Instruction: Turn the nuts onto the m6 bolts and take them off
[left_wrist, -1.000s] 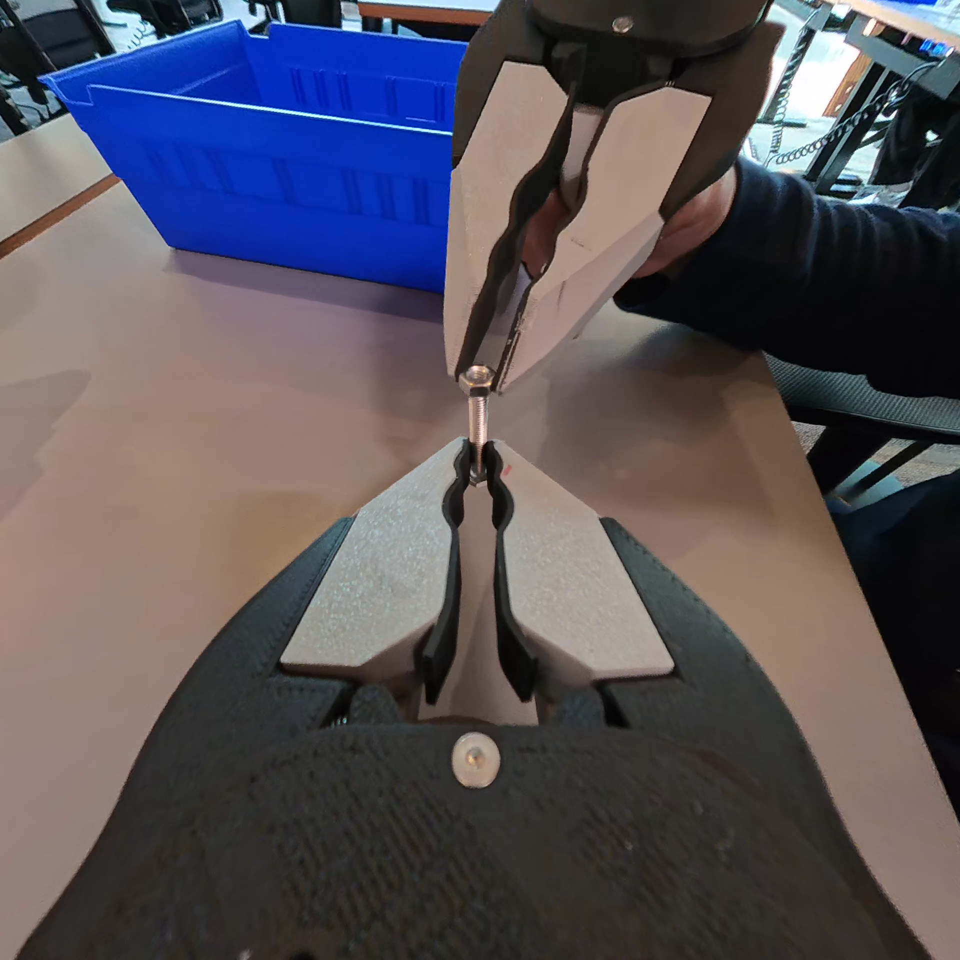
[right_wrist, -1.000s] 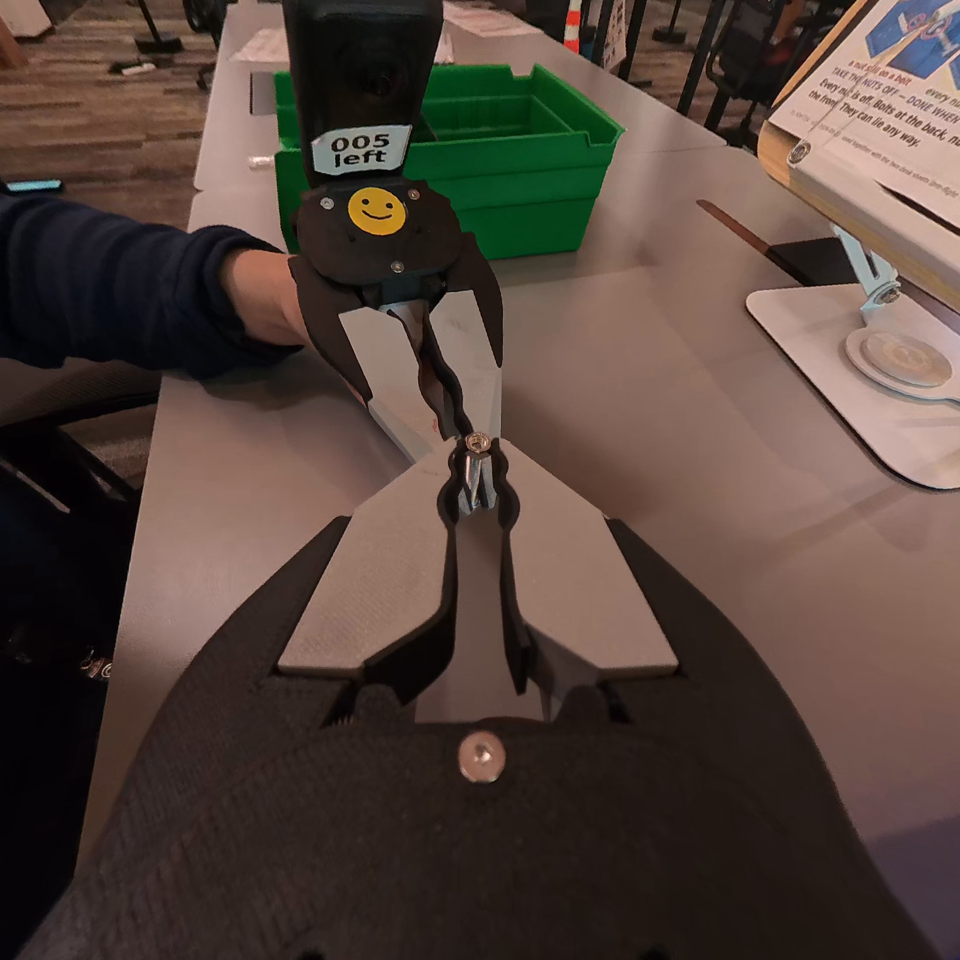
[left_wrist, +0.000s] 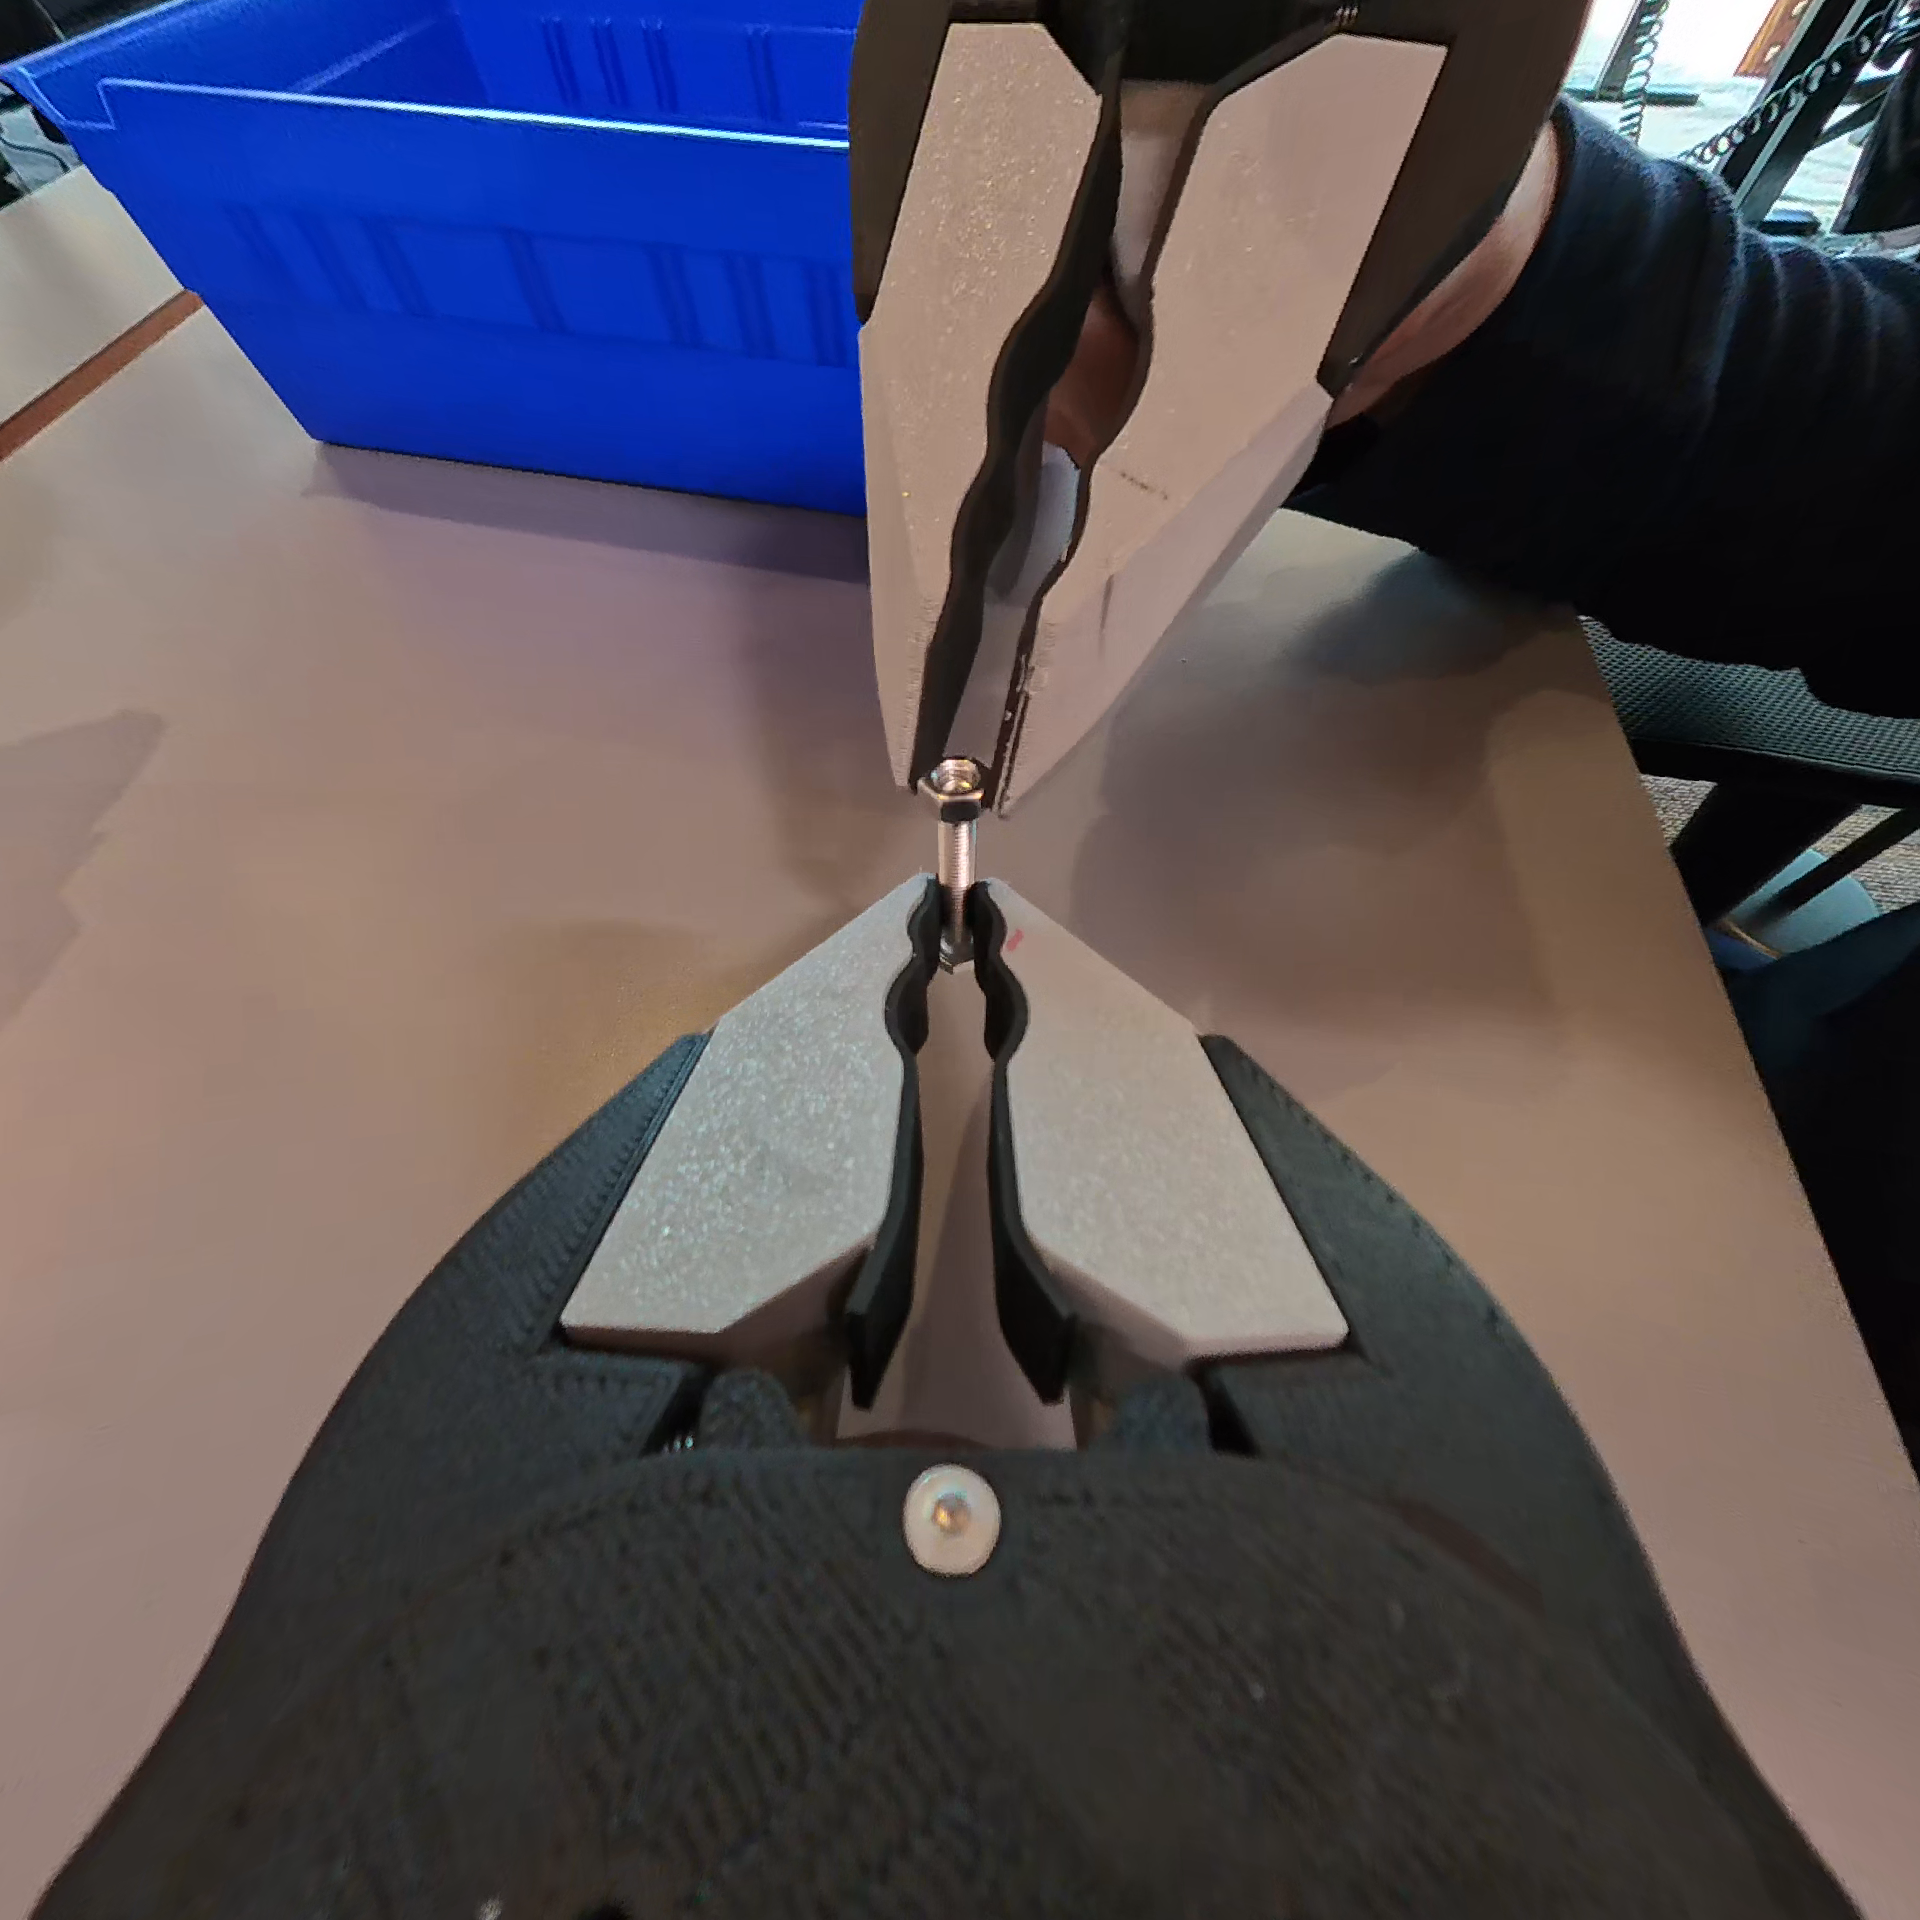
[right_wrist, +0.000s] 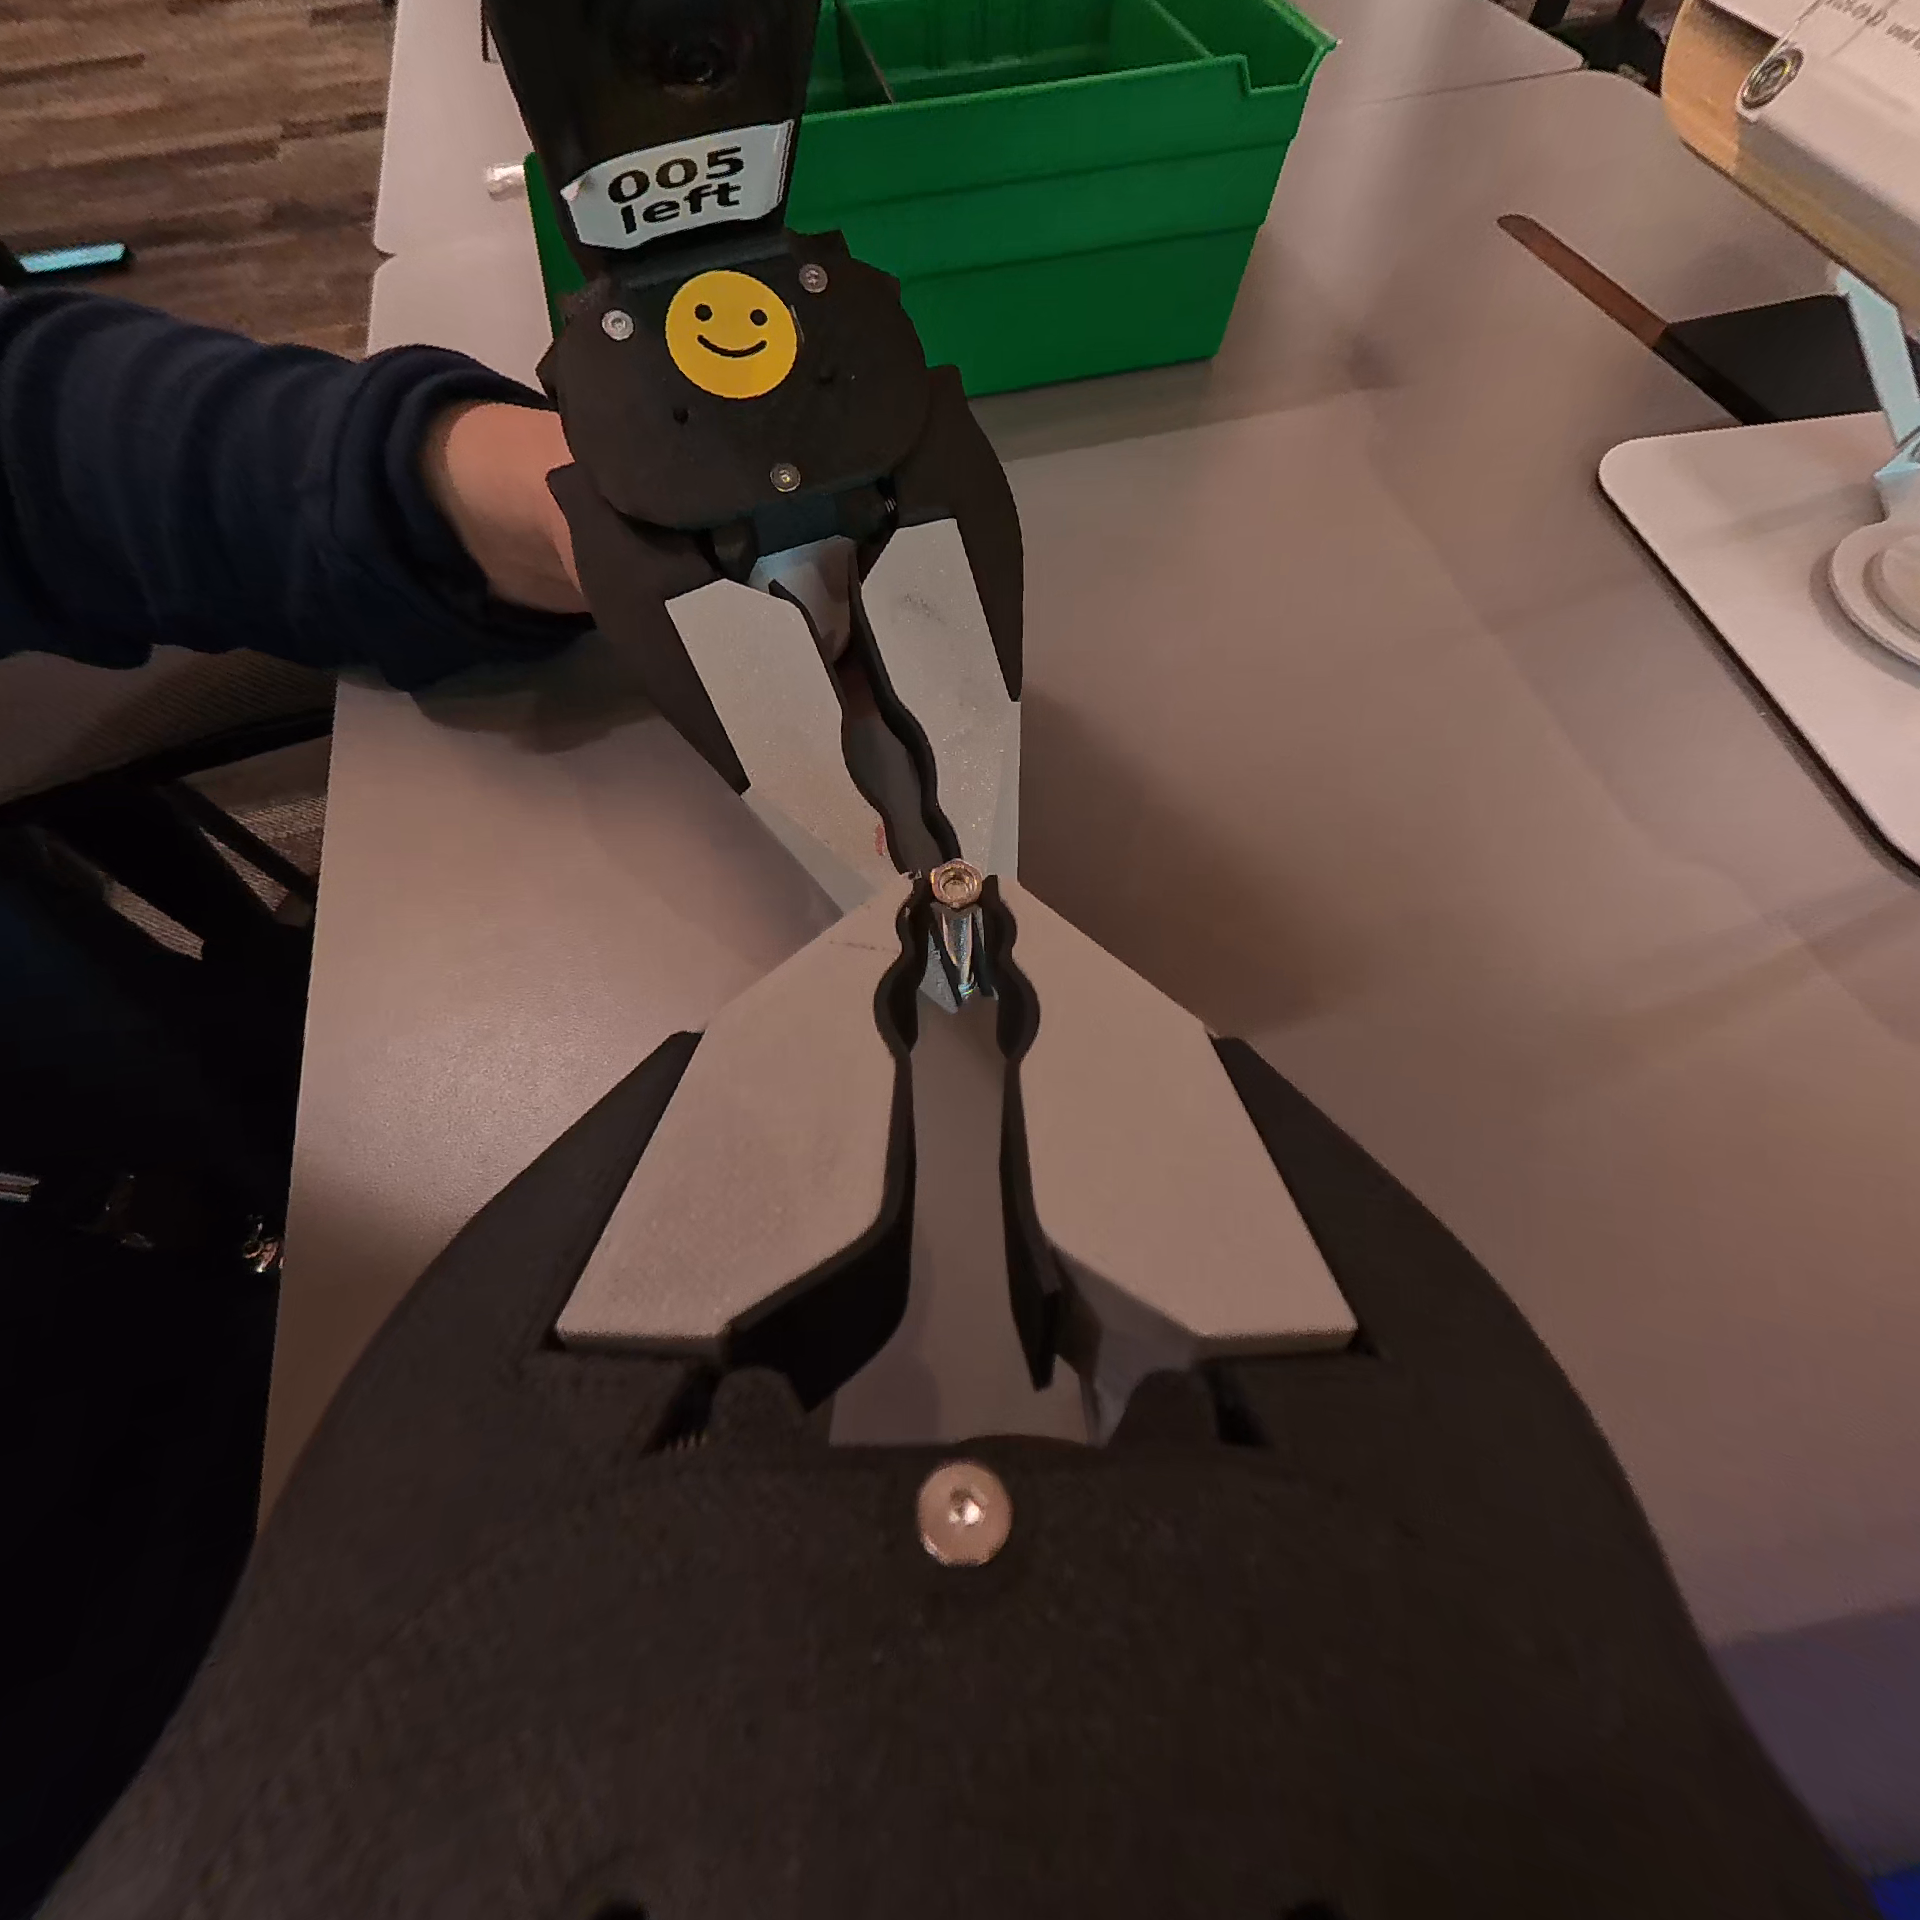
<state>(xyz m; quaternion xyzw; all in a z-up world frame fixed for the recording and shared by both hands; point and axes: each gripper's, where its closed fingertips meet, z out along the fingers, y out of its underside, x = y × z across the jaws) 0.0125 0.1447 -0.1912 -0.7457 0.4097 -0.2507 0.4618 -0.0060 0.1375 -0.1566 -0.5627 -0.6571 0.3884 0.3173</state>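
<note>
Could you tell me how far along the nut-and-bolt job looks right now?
Done: the left gripper clamps the bolt, and the right gripper pinches the nut at the bolt's far end. In hand: turning it there, direction unclear. Left: finishing this pair; no other hardware shows.

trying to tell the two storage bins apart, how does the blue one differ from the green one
The blue bin shows only in the left wrist view, behind the right gripper; the green bin shows only in the right wrist view, behind the left gripper. The green bin has visible dividers inside; none can be seen in the blue bin from here. Both are plastic bins resting on the table.
</note>
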